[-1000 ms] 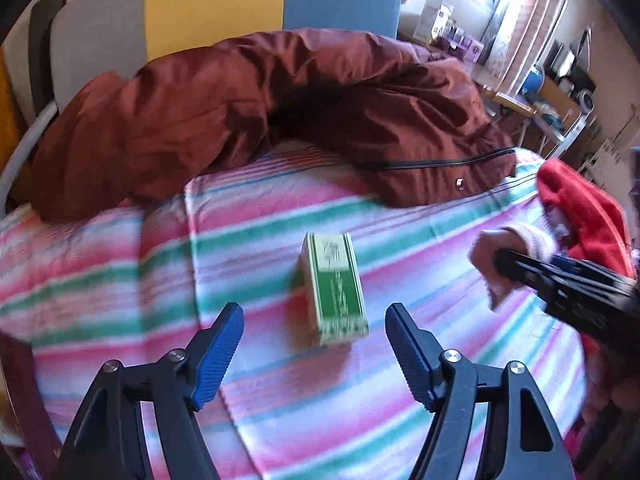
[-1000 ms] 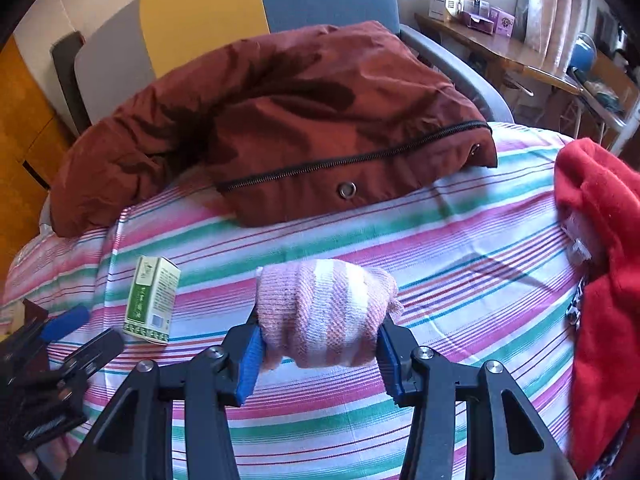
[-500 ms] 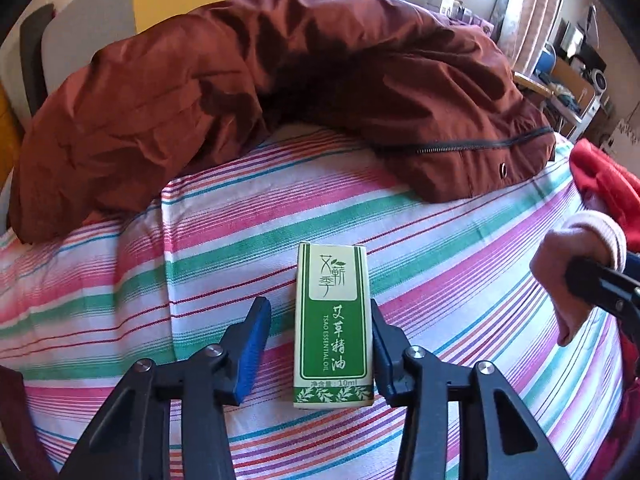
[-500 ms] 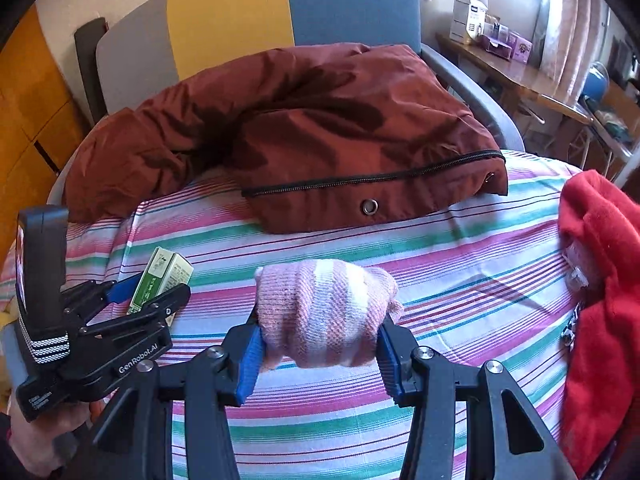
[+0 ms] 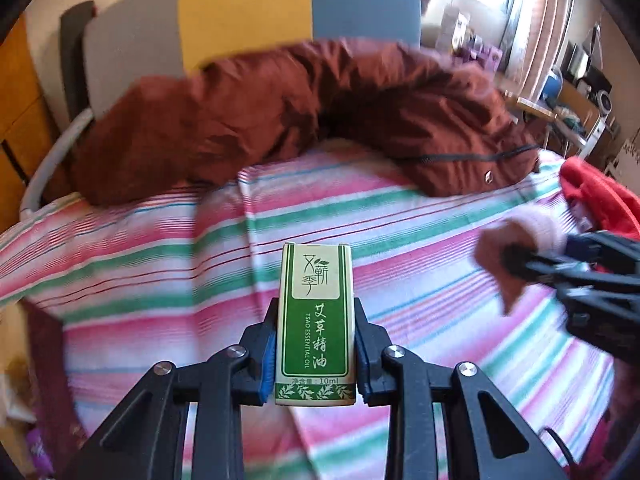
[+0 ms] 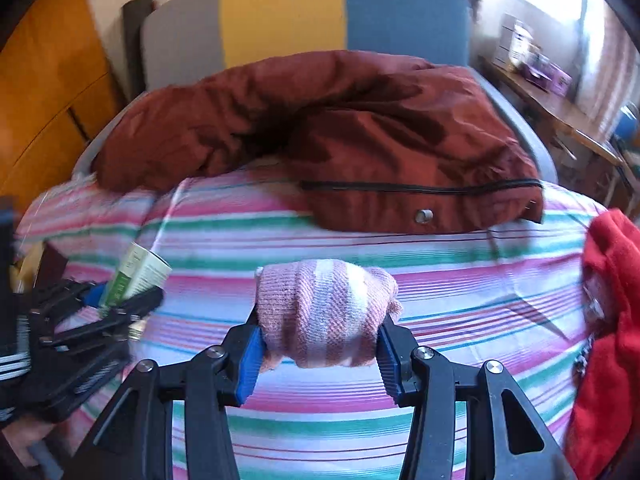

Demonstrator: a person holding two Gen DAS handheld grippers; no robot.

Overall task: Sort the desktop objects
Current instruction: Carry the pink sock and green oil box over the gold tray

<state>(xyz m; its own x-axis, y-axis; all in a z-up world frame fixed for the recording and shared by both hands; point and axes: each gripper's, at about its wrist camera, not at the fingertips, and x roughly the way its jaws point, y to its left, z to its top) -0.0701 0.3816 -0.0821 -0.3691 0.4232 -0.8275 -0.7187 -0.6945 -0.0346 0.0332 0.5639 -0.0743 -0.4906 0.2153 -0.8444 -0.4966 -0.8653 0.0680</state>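
Green box [image 5: 315,322] clamped in left gripper [image 5: 315,354]; pink sock [image 6: 325,312] in right gripper [image 6: 320,354].

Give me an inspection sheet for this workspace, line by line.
Surface: striped cloth, pink, green and white, over a soft surface.
Job's things: green box marked essential oil; pink knitted sock.
Clutter: brown jacket across the far side; red garment at the right edge.
Grippers: left gripper shut on the green box; right gripper shut on the pink knitted sock.
Cables: nothing seen.
Surroundings: grey, yellow and blue headboard; wooden desk by a curtained window.
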